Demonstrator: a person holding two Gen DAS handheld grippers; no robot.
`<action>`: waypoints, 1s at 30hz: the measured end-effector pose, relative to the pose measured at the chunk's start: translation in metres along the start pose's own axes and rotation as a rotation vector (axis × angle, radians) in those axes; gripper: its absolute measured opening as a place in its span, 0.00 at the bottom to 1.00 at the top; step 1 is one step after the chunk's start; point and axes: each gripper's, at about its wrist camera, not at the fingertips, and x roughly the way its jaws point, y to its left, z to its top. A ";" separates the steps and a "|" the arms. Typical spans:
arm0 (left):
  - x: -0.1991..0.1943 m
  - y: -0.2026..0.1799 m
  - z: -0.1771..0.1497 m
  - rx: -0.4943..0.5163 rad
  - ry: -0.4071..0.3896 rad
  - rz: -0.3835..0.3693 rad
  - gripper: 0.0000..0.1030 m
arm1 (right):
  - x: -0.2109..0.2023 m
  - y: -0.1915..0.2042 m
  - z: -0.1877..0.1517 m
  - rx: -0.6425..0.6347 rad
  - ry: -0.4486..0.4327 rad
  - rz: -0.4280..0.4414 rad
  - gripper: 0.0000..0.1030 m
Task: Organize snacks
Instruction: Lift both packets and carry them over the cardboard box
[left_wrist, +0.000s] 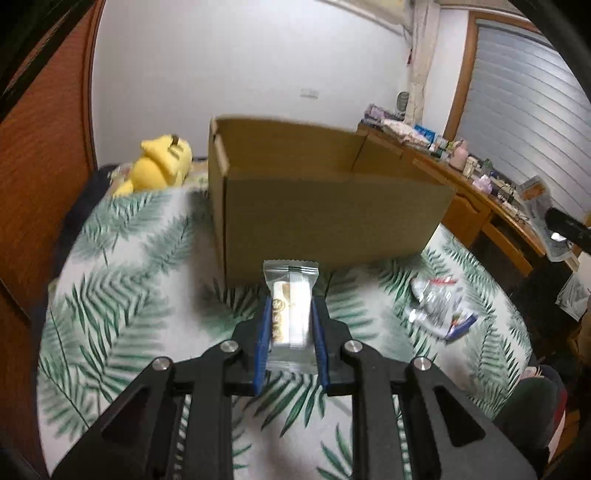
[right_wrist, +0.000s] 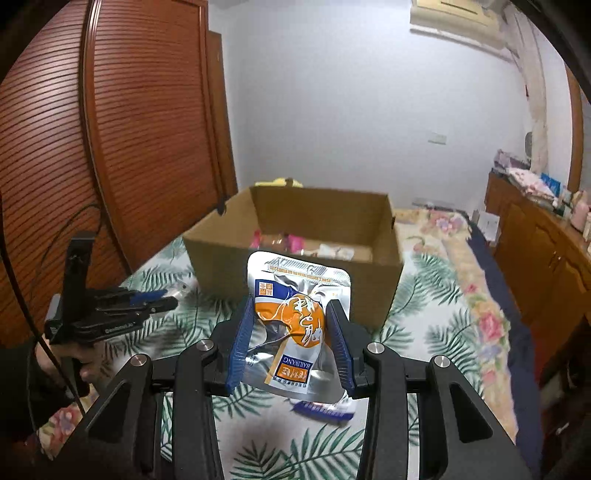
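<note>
So both hands are loaded right now and this looks like the carry-to-the-box part of sorting the snacks. The left gripper (left_wrist: 291, 325) has its blue fingers (left_wrist: 263, 343) clamped on a small clear-wrapped wafer bar (left_wrist: 290, 310), held off the bed with the wrapper's crimped end poking out toward 12 o'clock. The right gripper (right_wrist: 291, 343) has its fingers (right_wrist: 242, 343) pinched on a silver pouch with an orange label (right_wrist: 295, 321), which is puffy enough that the fingers sit a fair bit apart around it. The open cardboard box (right_wrist: 295, 273) sits on the leaf-print bedspread (left_wrist: 122, 280) dead ahead at 12 o'clock in both views, and from the right wrist view you can see a few packets already lying in the bottom, pink ones and a pale one. From the left view the box's near wall hides the inside. More loose packets (left_wrist: 439, 306) are on the bedspread at about 3 o'clock of the wafer. Next move, I'd guess: get each snack up over the near rim, then let go once it's properly above the opening. The pouch is floppy, so I'd clear the rim with margin or it could catch the cardboard edge.
</note>
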 end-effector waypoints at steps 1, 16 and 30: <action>-0.003 -0.004 0.008 0.009 -0.013 -0.004 0.18 | -0.001 -0.002 0.003 -0.001 -0.004 -0.004 0.39; 0.003 -0.042 0.086 0.061 -0.111 -0.095 0.18 | 0.008 -0.010 0.018 -0.035 0.006 -0.013 0.39; 0.052 -0.046 0.142 0.106 -0.125 -0.079 0.18 | 0.061 -0.024 0.059 -0.062 -0.005 0.029 0.39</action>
